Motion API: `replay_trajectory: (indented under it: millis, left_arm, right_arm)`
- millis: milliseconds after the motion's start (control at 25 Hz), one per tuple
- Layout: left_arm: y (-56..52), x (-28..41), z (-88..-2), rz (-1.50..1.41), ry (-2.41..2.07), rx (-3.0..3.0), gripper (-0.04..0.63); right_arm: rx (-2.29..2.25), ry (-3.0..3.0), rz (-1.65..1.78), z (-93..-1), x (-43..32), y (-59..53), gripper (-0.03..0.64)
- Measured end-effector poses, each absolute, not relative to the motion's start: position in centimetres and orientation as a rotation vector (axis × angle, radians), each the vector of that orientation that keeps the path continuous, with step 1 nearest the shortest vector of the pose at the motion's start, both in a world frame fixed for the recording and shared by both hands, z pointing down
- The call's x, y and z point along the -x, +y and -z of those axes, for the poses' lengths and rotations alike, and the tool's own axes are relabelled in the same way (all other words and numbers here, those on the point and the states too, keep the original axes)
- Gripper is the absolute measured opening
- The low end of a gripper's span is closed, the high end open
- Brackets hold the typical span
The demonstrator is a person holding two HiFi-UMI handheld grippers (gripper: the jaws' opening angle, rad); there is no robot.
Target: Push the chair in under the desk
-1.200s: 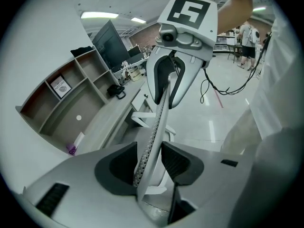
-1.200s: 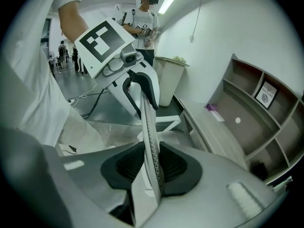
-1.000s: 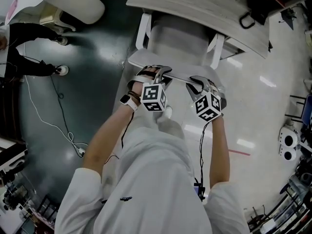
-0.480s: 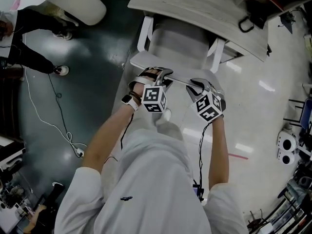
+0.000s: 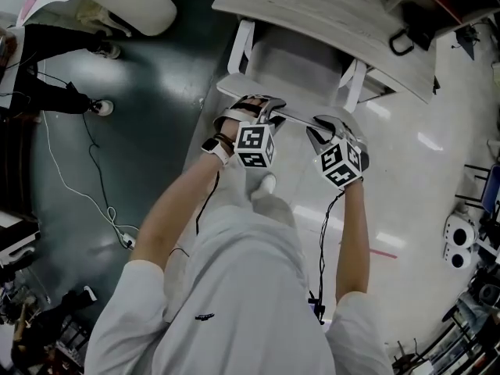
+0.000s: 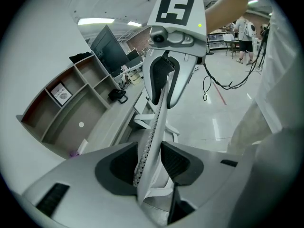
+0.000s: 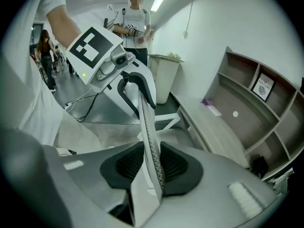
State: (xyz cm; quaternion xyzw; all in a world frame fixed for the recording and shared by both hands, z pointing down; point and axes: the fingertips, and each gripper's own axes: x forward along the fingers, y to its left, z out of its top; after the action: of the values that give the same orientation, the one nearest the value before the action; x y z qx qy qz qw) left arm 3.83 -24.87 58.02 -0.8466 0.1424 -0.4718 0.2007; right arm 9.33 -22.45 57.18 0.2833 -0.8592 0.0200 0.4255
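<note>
A white chair stands with its seat (image 5: 293, 57) partly under the wood-grain desk (image 5: 328, 14). The thin perforated top edge of its backrest (image 5: 295, 120) runs between my two grippers. My left gripper (image 5: 266, 109) is shut on the left part of that edge; in the left gripper view the backrest (image 6: 159, 113) is pinched between the dark pads of my left gripper (image 6: 152, 163). My right gripper (image 5: 319, 129) holds the right part. The right gripper's (image 7: 152, 167) jaws have just been opening slightly, with the backrest (image 7: 145, 118) still touched by both pads.
A person in dark clothes (image 5: 47, 61) stands at the left on the dark floor. A white cable (image 5: 94, 186) trails there. A white bin (image 5: 133, 6) stands at the top left, a black handle (image 5: 402, 41) on the desk, equipment (image 5: 461, 237) at the right edge. Shelves (image 7: 266, 103) back the desk.
Both grippers and the backrest have shifted up the picture towards the desk, and more of the chair's seat lies under the desktop. The person at the left has moved.
</note>
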Motion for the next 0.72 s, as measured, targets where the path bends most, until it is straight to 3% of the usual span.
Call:
replay_trajectory:
  millis: [720]
  left_arm:
    - [-35.2, -5.9, -57.7, 1.314, 0.413, 2.355, 0.167]
  right_arm:
    - [-0.78, -2.107, 0.036, -57.1, -11.3, -32.7, 0.126]
